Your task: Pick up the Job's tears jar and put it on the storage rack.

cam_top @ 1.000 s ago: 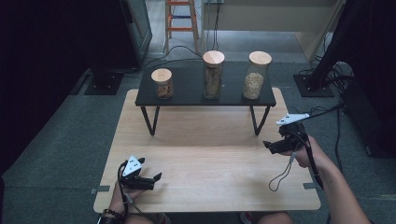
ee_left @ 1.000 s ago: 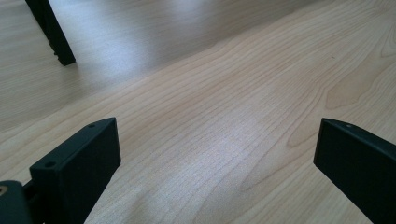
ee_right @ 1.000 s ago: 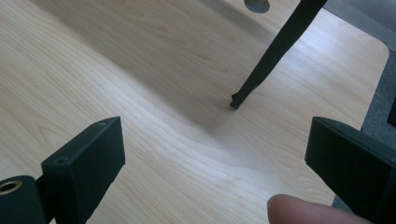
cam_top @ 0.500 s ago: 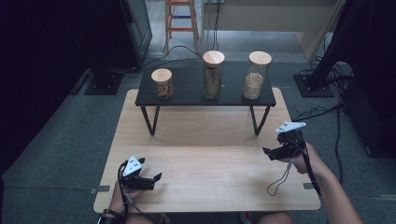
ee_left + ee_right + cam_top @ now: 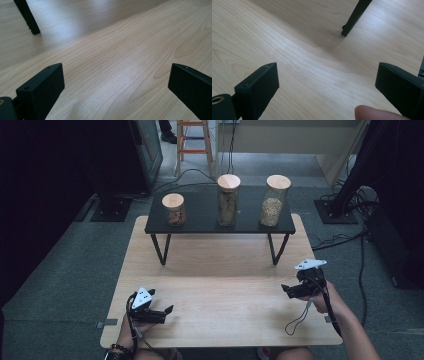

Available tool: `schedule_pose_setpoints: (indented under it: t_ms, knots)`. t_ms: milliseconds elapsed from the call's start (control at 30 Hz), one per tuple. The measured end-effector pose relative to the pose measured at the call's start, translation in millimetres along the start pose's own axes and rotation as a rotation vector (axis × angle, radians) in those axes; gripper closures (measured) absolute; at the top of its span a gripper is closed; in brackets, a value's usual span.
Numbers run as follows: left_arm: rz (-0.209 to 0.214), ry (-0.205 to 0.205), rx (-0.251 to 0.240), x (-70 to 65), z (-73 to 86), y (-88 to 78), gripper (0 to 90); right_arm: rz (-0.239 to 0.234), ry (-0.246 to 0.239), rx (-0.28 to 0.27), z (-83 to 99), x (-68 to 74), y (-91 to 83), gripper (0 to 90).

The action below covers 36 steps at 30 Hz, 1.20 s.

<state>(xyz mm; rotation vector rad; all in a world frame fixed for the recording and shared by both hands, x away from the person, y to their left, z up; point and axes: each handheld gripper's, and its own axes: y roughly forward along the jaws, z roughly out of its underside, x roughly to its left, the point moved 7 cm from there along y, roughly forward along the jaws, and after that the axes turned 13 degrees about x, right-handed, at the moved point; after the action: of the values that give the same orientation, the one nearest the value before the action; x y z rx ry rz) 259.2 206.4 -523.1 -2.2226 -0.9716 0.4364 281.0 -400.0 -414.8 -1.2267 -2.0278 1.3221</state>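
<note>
My left gripper (image 5: pixel 167 310) rests low over the near left part of the wooden table (image 5: pixel 220 270), held in a hand. Its jaws stand wide open over bare wood (image 5: pixel 115 82). Out at the table's right side, my right gripper (image 5: pixel 286 289) is held in the other hand and points left. Its jaws are open too, with nothing between them (image 5: pixel 327 82). A fingertip (image 5: pixel 372 113) of the person shows at the bottom of the right gripper view.
A low black stand (image 5: pixel 200 225) sits at the table's far side on thin black legs (image 5: pixel 354 17). On it are a short jar (image 5: pixel 174 210) and two taller jars (image 5: pixel 228 200) (image 5: pixel 274 200), all with wooden lids. Cables lie on the floor at right.
The right gripper has sunk toward the table and drifted slightly left in the high view. The left gripper has stayed where it was.
</note>
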Motion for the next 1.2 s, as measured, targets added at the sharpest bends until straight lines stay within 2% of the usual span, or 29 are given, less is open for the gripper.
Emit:
schedule_pose_setpoints:
  t_ms: [367, 600, 1200]
  knots:
    - [-0.003, 0.001, 0.001, -0.7, -0.1, 0.3, 0.7, 0.014, 0.017, -0.02, 15.2, 5.8, 16.0, 5.0]
    - [-0.005, 0.0, 0.001, -0.9, -0.1, 0.3, 0.6, 0.019, 0.037, -0.102, 30.6, 8.5, 21.3, 5.0]
    - [-0.008, -0.002, 0.003, -1.8, -0.4, 0.8, 0.7, 0.022, 0.08, -0.162, 61.7, 10.7, 39.0, 5.0]
